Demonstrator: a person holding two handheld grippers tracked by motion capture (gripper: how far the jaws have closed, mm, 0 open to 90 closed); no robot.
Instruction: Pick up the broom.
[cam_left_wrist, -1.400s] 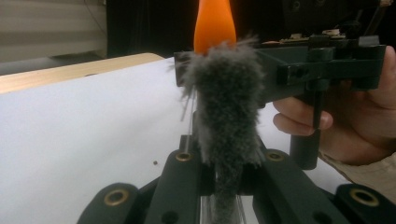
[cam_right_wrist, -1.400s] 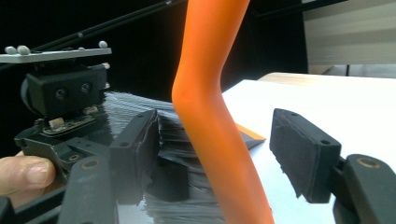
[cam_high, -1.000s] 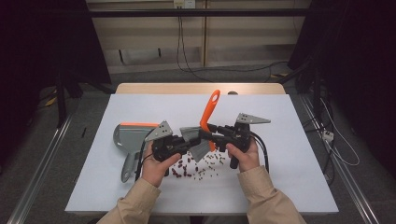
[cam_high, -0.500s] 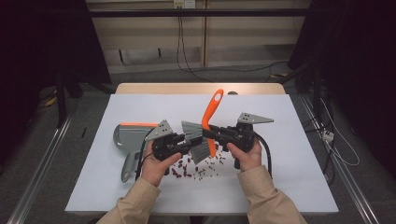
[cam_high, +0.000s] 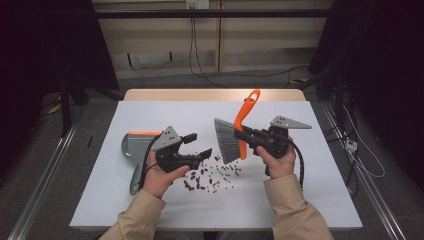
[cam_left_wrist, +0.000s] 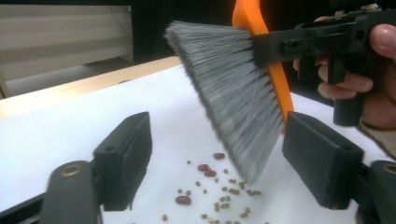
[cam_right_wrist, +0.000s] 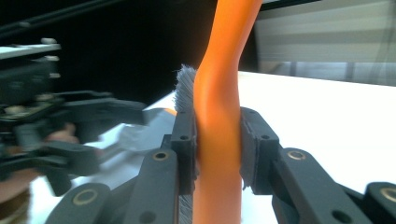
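Note:
A hand brush with an orange handle (cam_high: 247, 112) and grey bristles (cam_high: 227, 141) is held above the white table, bristles pointing left and down. My right gripper (cam_high: 242, 135) is shut on the handle (cam_right_wrist: 217, 140); both pads press on it. My left gripper (cam_high: 197, 145) is to the left of the bristles, and its jaws have just been opening. In the left gripper view the bristles (cam_left_wrist: 233, 107) hang beyond the wide-apart pads (cam_left_wrist: 126, 158), untouched. Several red and small brown beans (cam_high: 210, 175) lie scattered on the table under the brush. They also lie below the bristles in the left gripper view (cam_left_wrist: 205, 170).
A grey dustpan (cam_high: 131, 147) with an orange edge lies on the table, left of my left hand. The white table top (cam_high: 320, 200) has bare room at its right and front. Cables run along the floor beyond the table's far edge.
The left gripper's jaws have opened and let go of the brush head. The right gripper, shut on the handle, has carried the brush to the right and slightly up.

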